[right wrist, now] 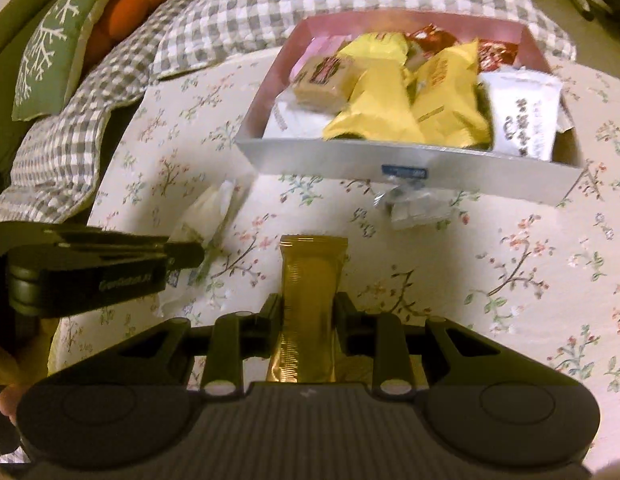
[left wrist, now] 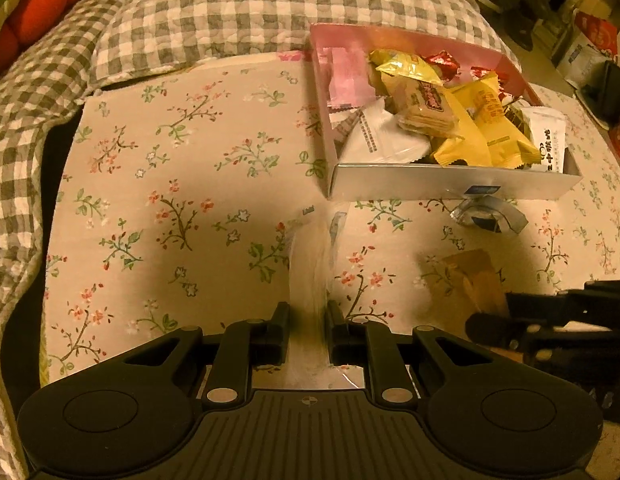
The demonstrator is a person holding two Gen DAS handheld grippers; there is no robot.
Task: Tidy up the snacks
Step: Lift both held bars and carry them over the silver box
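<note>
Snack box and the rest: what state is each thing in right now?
Snack box: open, no lid on it, heaped with wrapped snacks.
Left gripper: shut on a pale clear-wrapped snack, held above the cloth.
Right gripper: shut on a gold-wrapped bar, wrapper sealed.
Small silver packet: lying loose on the floral cloth, right in front of the box.

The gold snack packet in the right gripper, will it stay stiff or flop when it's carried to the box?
The gold snack packet probably stays fairly stiff: it juts straight out from the right gripper without sagging. Its glossy, ribbed foil looks slippery, so it might slide. It seems light, being slim.
</note>
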